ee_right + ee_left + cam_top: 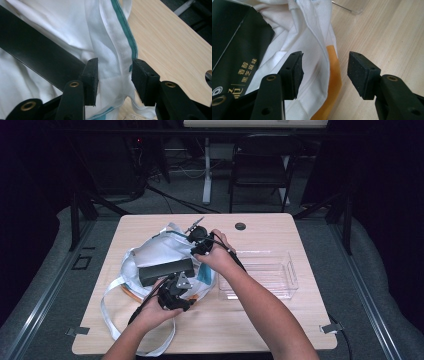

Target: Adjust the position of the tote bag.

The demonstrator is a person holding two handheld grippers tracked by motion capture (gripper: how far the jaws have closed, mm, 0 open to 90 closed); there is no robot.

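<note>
High view, setting: You sit at a pale wooden table (260, 320), forearms coming in from the bottom edge.
High view, bag: A white cloth bag (155, 252) lies left of centre, its long straps trailing toward you. A long black box (166, 270) rests across its mouth.
High view, tray: A clear plastic tray (287, 275) stands just right of the bag, with nothing visible in it.
High view, hands: Your left gripper (175, 296) sits at the bag's near edge; your right gripper (200, 241) is at the far rim, above the box.
Left gripper view, jaws: Apart, holding nothing. Between them lie a white seam and an orange band (333, 82) of the bag, on bare wood.
Left gripper view, box: The black box (234, 57), with gold lettering, lies at the left on the cloth.
Right gripper view, jaws: Part open around the bag's rim, a white hem with a teal edge (126, 32) standing upright between the pads. Whether the pads press the cloth, I cannot tell.
Right gripper view, box: Its dark side (37, 55) runs diagonally just left of the jaws.
Step in hand, advice: You appear to be holding the mouth open around the box. Take the doubled hem, not the thin single layer, deep in the pads, and close fully before lifting. Keep your left jaws low on the near seam so both rims spread evenly.
</note>
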